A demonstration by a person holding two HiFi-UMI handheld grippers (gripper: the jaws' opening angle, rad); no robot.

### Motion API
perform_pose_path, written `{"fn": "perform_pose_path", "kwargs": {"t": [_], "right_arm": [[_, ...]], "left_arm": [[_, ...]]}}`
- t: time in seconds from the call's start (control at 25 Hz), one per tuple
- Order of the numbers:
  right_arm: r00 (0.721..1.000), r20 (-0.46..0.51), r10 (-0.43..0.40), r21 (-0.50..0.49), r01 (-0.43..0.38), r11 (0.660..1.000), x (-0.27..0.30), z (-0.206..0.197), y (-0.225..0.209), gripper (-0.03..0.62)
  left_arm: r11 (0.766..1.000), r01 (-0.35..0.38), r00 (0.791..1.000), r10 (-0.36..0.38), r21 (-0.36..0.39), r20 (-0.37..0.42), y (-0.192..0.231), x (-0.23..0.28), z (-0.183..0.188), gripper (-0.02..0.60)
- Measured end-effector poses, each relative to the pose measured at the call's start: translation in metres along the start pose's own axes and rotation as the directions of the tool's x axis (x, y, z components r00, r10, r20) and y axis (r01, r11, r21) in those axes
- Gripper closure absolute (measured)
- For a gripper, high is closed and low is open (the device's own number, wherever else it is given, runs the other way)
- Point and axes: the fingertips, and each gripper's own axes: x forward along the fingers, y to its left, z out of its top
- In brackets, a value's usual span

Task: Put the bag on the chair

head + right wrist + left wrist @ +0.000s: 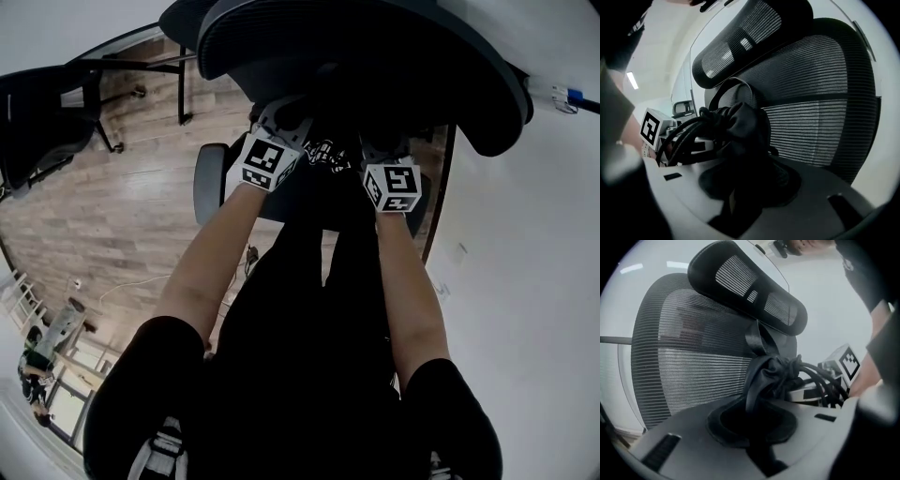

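The left gripper (757, 425) is nearly closed, its jaws pinching a thin fold of the black crumpled fabric bag (771, 373), which bunches up just above and ahead of them. The right gripper (743, 187) is clamped on the same bag (740, 124) from the other side. Its jaws stand wider round a thicker wad of cloth, and the fabric fills the gap, so the pads themselves are hidden. The bag's dark looped handles (827, 380) sag between the two grippers, and each gripper view shows the other's marker cube (848, 361) just beyond them. Straight ahead of both grippers, close behind the bag, rises the ribbed backrest (820, 108) of the black mesh office chair (679, 357), with its curved headrest (750, 287) above. In the head view that headrest covers both sets of jaws and nearly all of the bag; only the cubes and the person's forearms (202, 272) show below it. Neither gripper view shows what lies beneath the bag, so whether its bottom touches the seat cannot be told
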Motion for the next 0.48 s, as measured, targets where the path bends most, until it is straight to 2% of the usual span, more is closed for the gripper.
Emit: {"fn": "perform_pose_path", "kwargs": {"t": [0.24, 0.36, 0.48], "right_arm": [[0.999, -0.004, -0.034, 0.015, 0.034, 0.999, 0.007, -0.021, -0.006, 0.468], [0.998, -0.031, -0.048, 0.012, 0.048, 0.999, 0.012, -0.033, -0.010, 0.464], [0.997, -0.052, -0.058, 0.018, 0.059, 0.998, 0.012, -0.040, -0.013, 0.428]], "left_arm": [[1.000, -0.007, 1.000, 0.007, -0.010, 0.009, 0.003, 0.012, -0.018, 0.549], [1.000, -0.003, 1.000, 0.003, 0.007, -0.018, 0.004, 0.017, -0.031, 0.549], [1.000, 0.023, 0.998, -0.023, 0.010, -0.056, 0.001, 0.019, -0.041, 0.548]]}}
